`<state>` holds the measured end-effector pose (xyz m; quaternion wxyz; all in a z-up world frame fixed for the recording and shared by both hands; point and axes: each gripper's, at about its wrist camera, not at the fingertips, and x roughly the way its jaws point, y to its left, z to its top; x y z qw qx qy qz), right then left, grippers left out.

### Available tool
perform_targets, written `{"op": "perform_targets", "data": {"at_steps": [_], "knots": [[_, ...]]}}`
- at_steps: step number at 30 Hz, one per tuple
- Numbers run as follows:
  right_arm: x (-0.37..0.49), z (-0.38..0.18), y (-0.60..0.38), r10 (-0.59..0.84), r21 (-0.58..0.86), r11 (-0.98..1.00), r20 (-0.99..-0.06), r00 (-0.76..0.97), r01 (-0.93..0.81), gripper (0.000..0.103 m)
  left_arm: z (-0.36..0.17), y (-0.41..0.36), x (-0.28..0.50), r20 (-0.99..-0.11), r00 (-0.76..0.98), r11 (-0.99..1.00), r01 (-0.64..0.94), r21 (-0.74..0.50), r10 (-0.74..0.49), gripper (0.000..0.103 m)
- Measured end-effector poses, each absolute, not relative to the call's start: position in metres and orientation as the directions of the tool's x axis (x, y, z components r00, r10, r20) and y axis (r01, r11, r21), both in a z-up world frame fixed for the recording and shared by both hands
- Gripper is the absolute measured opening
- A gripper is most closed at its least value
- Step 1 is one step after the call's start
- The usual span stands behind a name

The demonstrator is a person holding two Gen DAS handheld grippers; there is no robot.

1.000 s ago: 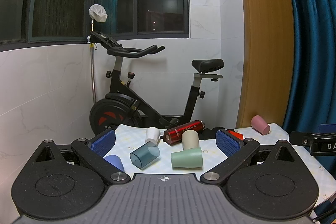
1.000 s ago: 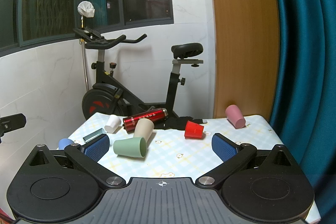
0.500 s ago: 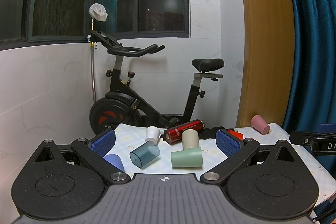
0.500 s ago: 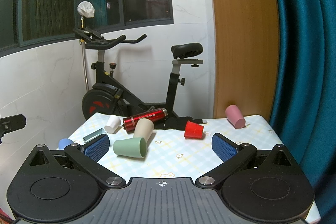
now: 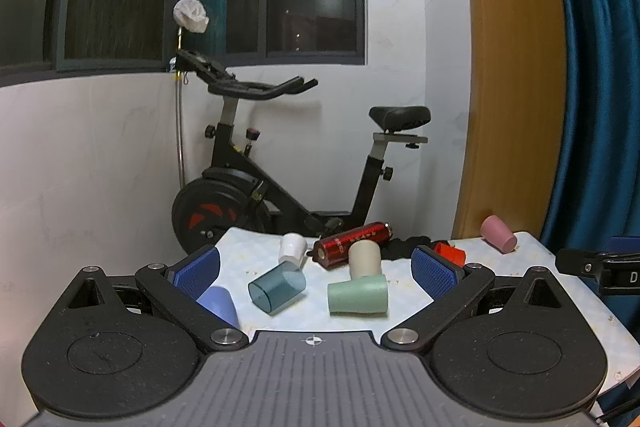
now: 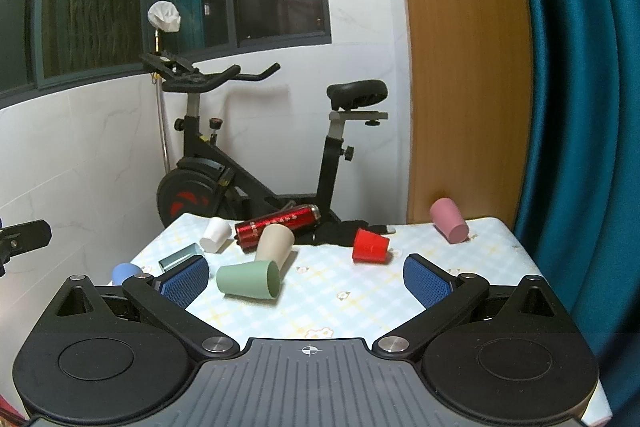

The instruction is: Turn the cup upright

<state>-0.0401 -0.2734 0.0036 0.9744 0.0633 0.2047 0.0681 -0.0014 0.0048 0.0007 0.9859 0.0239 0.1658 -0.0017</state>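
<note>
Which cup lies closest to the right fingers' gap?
The green cup, on its side just ahead of the left pad; the red and pink cups lie farther back.

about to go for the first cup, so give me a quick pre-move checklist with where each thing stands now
1. Left claw open and empty: ok, fingers spread with nothing between.
2. Right claw open and empty: ok.
3. A cup needs flipping: ok, the green cup lies on its side on the table, mouth toward the right.
4. Room around the green cup: not ok, the beige cup sits right behind it; whether they touch, cannot tell.
5. Other clutter nearby: not ok, the red bottle lies just behind the beige cup.
6. Which claw is nearer the green cup: cannot tell.
</note>
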Motion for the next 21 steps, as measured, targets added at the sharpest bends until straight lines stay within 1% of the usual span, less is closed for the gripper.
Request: {"op": "perform_targets", "data": {"at_steps": [4,6,8,12,16,19,21], "knots": [[-0.033,0.003,-0.276,0.166,0.145,0.982,-0.397,0.903,-0.117,0.103,-0.009,0.008,0.016,-0.375,0.927,0.999,-0.01,0.043,0.025,0.103],[-0.023,0.003,-0.277,0.192,0.143,0.979,-0.389,0.901,-0.147,0.103,-0.016,0.012,0.031,-0.394,0.918,0.998,-0.028,0.054,0.047,0.103],[-0.009,0.002,-0.276,0.203,0.121,0.978,-0.39,0.898,-0.169,0.103,-0.024,0.021,0.048,-0.418,0.905,0.996,-0.061,0.058,0.08,0.102],[0.028,-0.017,-0.275,0.205,0.09,0.979,-0.401,0.893,-0.184,0.103,-0.038,0.052,0.083,-0.461,0.875,0.988,-0.15,0.034,0.149,0.101],[0.069,-0.047,-0.271,0.208,0.102,0.978,-0.44,0.874,-0.181,0.103,-0.053,0.085,0.118,-0.478,0.85,0.974,-0.219,0.063,0.222,0.1],[0.094,-0.068,-0.267,0.223,0.131,0.975,-0.485,0.846,-0.181,0.103,-0.065,0.111,0.141,-0.539,0.803,0.96,-0.278,0.037,0.253,0.1],[0.105,-0.08,-0.263,0.233,0.145,0.972,-0.512,0.827,-0.184,0.103,-0.076,0.127,0.156,-0.586,0.771,0.953,-0.302,0.012,0.251,0.099]]}}
